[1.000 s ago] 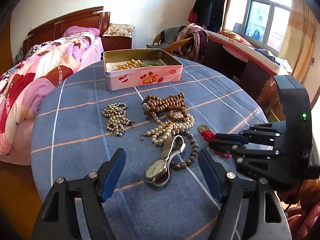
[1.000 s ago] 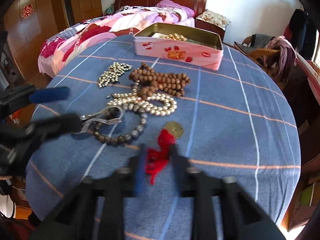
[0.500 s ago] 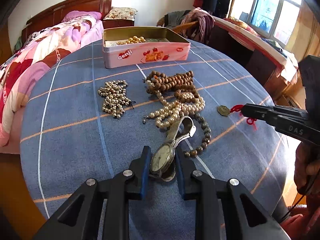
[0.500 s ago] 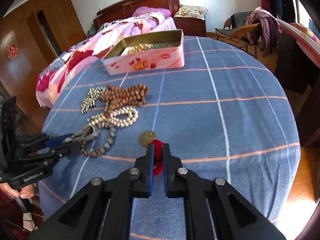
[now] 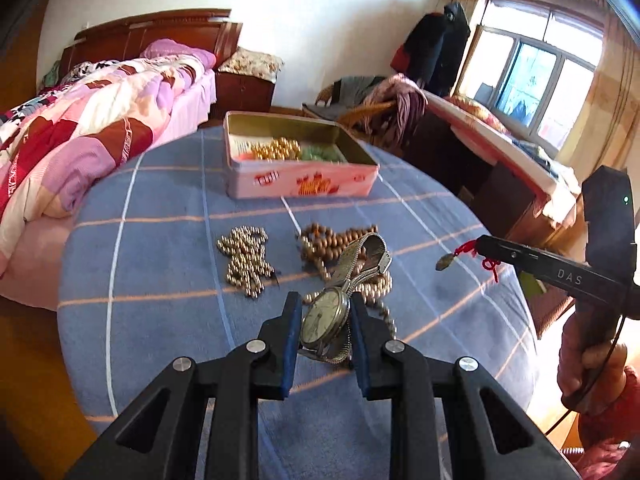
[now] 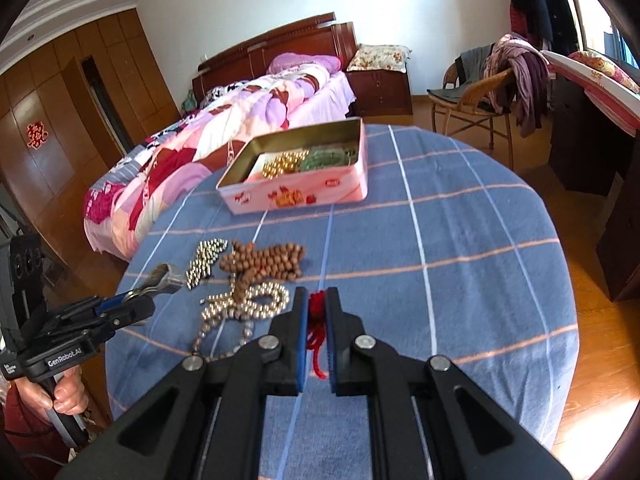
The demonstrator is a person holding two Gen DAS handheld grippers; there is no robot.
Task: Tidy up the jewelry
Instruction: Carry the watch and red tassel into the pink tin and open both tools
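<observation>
My left gripper [image 5: 325, 312] is shut on a silver wristwatch [image 5: 326, 320] and holds it above the blue tablecloth, its band [image 5: 360, 256] hanging forward. My right gripper [image 6: 317, 300] is shut on the red cord [image 6: 316, 320] of a coin pendant; the coin [image 5: 444, 262] dangles from it in the left wrist view. The open pink tin [image 5: 300, 184] [image 6: 300, 196] holds gold beads [image 5: 278, 150] and green beads [image 6: 324, 160]. Silver beads [image 5: 244, 260], brown wooden beads [image 6: 268, 262] and a pearl strand [image 6: 248, 304] lie on the cloth.
The round table [image 6: 460, 280] has its edge close on the right and front. A bed [image 5: 80, 132] lies to the left. A chair with clothes [image 6: 500, 92] and a dark cabinet [image 6: 592, 132] stand behind the table.
Both grippers closed and lifted: the left raised the wristwatch off the cloth, the right raised the red-corded coin pendant off the cloth.
</observation>
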